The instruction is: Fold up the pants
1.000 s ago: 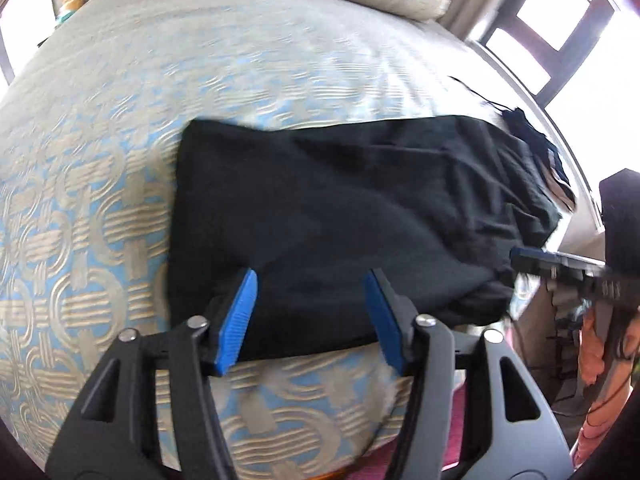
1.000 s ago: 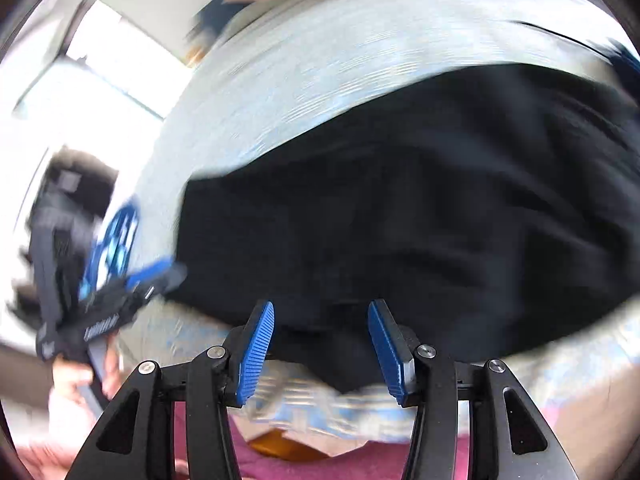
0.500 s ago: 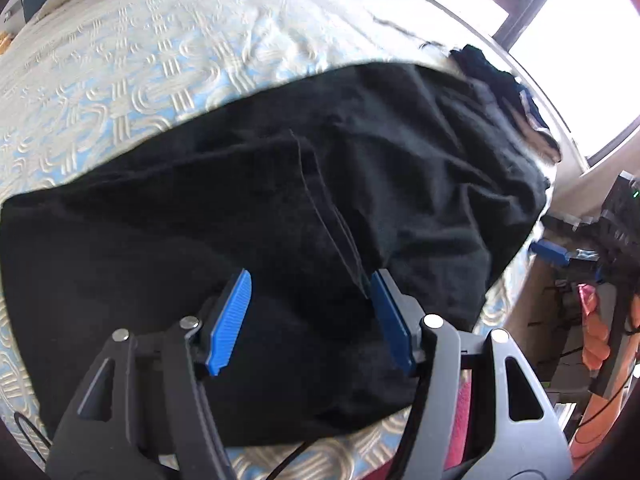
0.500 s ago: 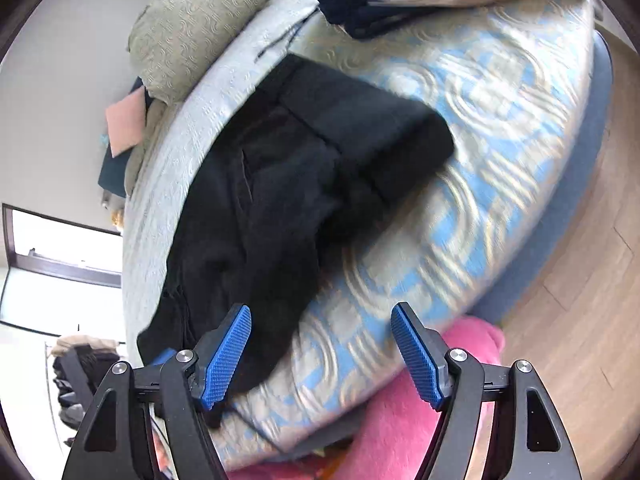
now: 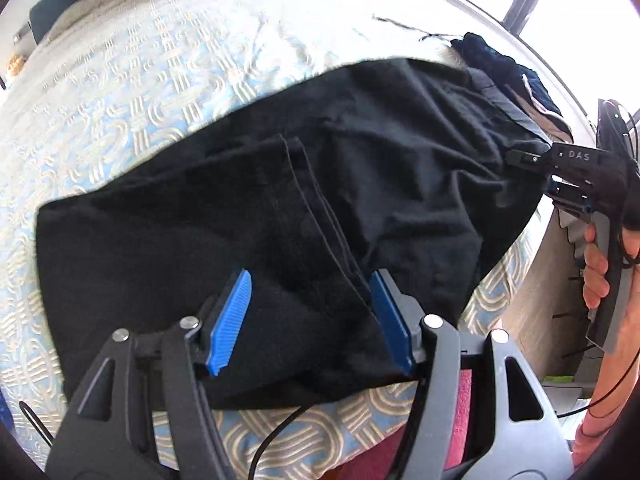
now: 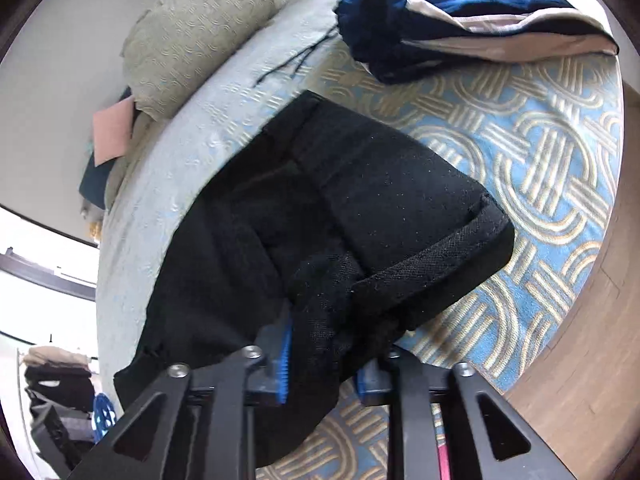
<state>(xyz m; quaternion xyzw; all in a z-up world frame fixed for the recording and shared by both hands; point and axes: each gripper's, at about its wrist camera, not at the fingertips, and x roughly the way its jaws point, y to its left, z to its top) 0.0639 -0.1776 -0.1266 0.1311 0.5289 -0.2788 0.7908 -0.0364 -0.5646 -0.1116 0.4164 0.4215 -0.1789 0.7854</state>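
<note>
The right gripper (image 6: 324, 354) clenches the black pants (image 5: 280, 216) waistband; the left gripper (image 5: 310, 316) stands released above the fabric. Next, probably, the left must grasp the hem between its fingers.

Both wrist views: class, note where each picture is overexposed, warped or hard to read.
Left wrist view: the window blows out white at top right, and the bed curves under fisheye. Right wrist view: the pants read as near-flat black, bright glare sits at far left, and dark corners ring the frame.
</note>
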